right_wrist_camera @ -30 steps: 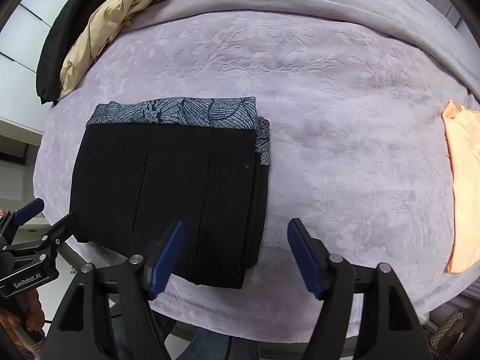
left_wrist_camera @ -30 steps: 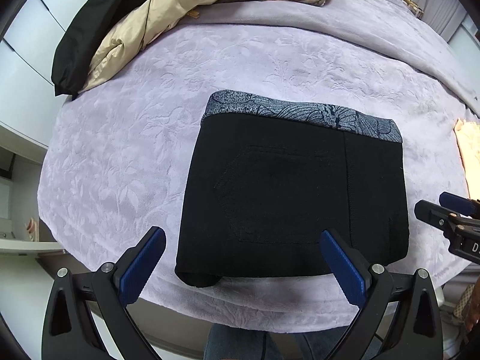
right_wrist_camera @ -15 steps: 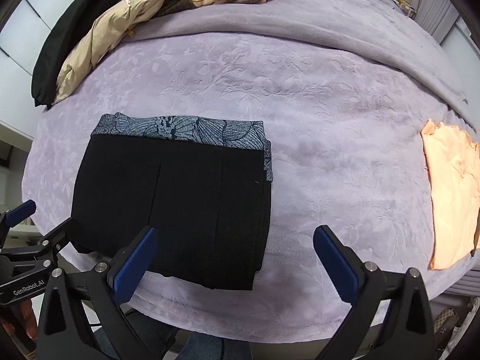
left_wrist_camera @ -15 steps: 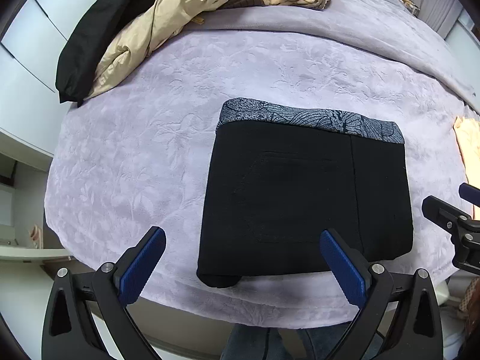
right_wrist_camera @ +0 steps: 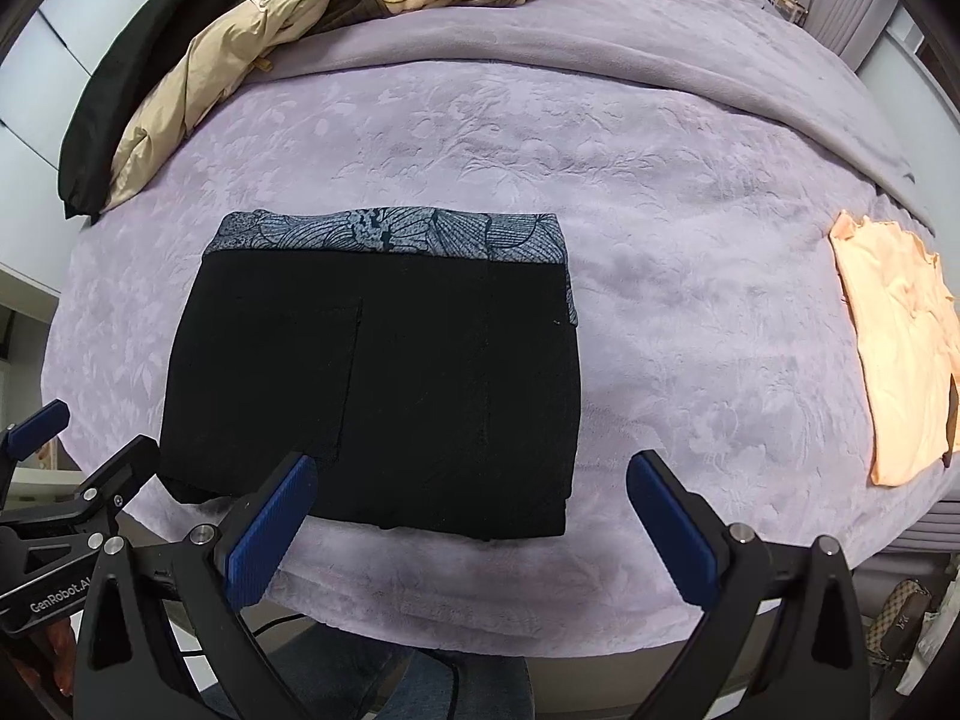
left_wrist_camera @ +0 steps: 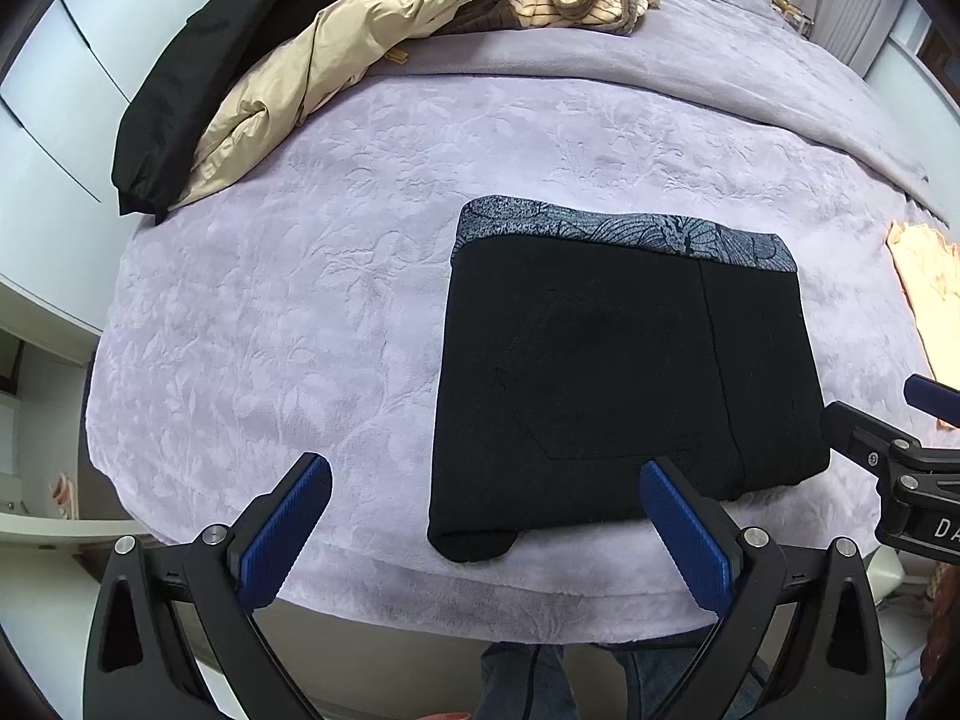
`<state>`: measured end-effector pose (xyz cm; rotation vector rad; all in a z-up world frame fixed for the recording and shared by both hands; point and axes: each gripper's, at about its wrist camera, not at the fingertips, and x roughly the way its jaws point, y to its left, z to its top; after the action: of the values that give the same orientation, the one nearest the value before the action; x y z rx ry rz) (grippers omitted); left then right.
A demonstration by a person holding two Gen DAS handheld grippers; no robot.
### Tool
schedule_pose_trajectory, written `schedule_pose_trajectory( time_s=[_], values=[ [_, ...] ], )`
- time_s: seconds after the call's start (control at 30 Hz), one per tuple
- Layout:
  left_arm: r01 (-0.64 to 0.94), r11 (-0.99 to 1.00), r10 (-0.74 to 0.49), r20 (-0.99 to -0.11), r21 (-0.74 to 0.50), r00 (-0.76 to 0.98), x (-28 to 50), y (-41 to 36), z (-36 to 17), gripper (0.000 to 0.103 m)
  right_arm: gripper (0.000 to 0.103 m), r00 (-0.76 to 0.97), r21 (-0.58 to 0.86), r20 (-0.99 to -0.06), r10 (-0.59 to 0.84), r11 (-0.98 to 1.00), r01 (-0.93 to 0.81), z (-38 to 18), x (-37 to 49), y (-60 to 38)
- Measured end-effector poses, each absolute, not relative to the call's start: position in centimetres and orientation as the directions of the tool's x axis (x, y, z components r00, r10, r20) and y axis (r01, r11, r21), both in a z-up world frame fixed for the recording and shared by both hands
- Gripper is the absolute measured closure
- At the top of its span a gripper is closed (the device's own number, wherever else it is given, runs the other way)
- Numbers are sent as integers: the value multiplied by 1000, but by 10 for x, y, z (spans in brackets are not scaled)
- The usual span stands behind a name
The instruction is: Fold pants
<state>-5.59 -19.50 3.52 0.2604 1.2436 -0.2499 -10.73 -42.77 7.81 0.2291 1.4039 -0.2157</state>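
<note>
The black pants (left_wrist_camera: 618, 384) lie folded into a flat rectangle on the lilac bed cover, with a grey patterned waistband (left_wrist_camera: 624, 234) along the far edge. They also show in the right wrist view (right_wrist_camera: 384, 384). My left gripper (left_wrist_camera: 486, 516) is open and empty, held above the bed's near edge, just in front of the pants' near left corner. My right gripper (right_wrist_camera: 474, 516) is open and empty, over the pants' near right corner. Each gripper shows at the edge of the other's view.
A pile of clothes, a beige jacket (left_wrist_camera: 312, 72) and a black coat (left_wrist_camera: 198, 84), lies at the far left of the bed. A folded peach garment (right_wrist_camera: 894, 348) lies at the right. The bed's near edge (left_wrist_camera: 480, 594) runs just under the grippers.
My right gripper has opened from a narrower gap to wide open. Both grippers have drawn back and up from the folded pants. The left view has shifted left. The pants have not moved.
</note>
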Motion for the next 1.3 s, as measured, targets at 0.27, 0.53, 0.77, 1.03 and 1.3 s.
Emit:
schedule_pose_trajectory(
  time_s=[0.27,0.53,0.77,1.03,1.3],
  values=[
    [334,941,-54,-949,55,311,-73,-176,37,0,0,182,15,-982,-43,951,310,84,-120,-410],
    [355,932,-54,-944,70,327,-77,-169,39,0,0,175,-27,-981,-89,945,326,92,-130,-395],
    [374,925,-58,-943,73,327,-79,-172,39,0,0,163,-32,-982,-92,942,334,93,-136,-390],
    [377,922,-44,-945,87,325,-78,-179,41,0,0,155,-19,-985,-81,931,365,90,-141,-397],
    [370,923,-30,-938,107,346,-85,-188,44,0,0,155,-17,-985,-75,938,346,91,-140,-404]
  ],
)
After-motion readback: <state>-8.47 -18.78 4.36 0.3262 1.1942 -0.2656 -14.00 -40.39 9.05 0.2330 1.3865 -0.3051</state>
